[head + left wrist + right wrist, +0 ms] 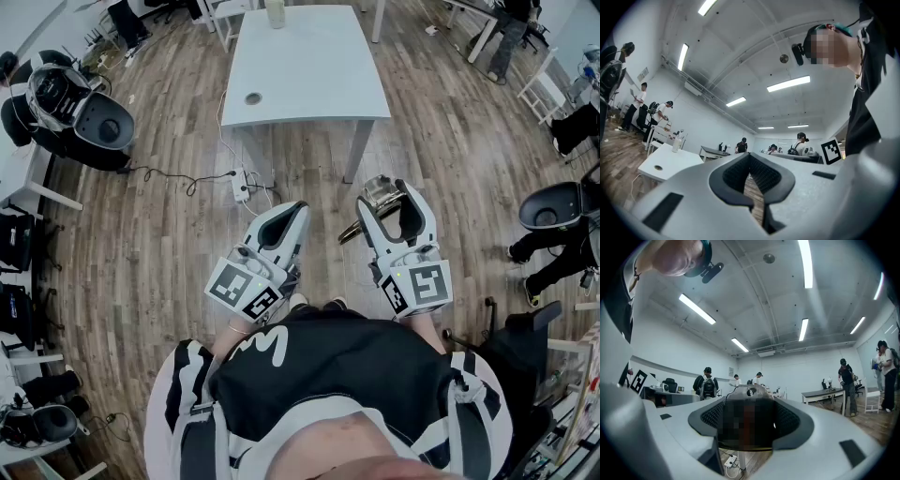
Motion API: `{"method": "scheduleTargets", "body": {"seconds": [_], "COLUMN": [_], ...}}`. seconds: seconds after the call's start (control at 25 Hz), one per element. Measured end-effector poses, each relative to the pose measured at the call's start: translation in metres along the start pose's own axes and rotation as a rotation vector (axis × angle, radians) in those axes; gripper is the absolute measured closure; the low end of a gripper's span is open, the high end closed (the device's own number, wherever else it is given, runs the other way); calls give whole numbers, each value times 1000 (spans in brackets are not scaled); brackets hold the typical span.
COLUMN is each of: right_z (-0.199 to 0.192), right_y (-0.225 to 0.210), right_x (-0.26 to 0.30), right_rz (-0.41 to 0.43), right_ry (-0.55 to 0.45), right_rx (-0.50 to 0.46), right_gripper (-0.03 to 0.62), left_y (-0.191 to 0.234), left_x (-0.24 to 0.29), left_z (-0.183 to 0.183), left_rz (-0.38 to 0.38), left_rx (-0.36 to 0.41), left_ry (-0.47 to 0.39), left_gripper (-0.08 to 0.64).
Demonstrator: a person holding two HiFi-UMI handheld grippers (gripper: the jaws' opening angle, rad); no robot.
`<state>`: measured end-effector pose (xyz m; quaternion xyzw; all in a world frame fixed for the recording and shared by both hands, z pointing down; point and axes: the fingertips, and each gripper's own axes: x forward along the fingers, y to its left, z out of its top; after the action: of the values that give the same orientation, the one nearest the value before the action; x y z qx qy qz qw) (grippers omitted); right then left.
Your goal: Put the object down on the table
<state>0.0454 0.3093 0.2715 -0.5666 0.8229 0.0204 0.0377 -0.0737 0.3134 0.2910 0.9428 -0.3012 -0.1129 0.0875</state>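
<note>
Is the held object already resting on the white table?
No, the right gripper holds the metal object over the floor, short of the table.

No words, brands or numbers can be read in any view. Signs present: black-and-white square patterns on the marker cube [246, 289] of the left gripper [298, 208] and on the marker cube [419, 286] of the right gripper [386, 194]. One more square marker [831, 151] shows in the left gripper view, another square marker [637, 380] in the right gripper view. A white wavy mark [265, 345] stands on the person's black shirt — not clearly a letter. Wall plate [643, 73] and wall notice [731, 371] — too small to read.
</note>
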Motion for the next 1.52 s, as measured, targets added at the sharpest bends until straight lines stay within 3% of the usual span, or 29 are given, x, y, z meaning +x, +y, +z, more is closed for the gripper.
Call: {"method": "scheduleTargets", "body": {"seconds": [0.72, 1.28, 1.52], "right_z": [-8, -5, -17], "right_y": [9, -26, -34], "right_x": [-10, -33, -36], "right_rz": [27, 29, 61], "right_ry": [25, -14, 10], "right_rx": [-7, 49, 80], "right_gripper": [285, 285, 285], "left_y": [-11, -33, -45], "left_x": [0, 17, 25], "left_z": [-5, -26, -40], "left_rz": [8, 43, 53], "left_rx": [-26, -19, -58], "left_ry": [-4, 2, -2], "left_gripper": [557, 557, 557]}}
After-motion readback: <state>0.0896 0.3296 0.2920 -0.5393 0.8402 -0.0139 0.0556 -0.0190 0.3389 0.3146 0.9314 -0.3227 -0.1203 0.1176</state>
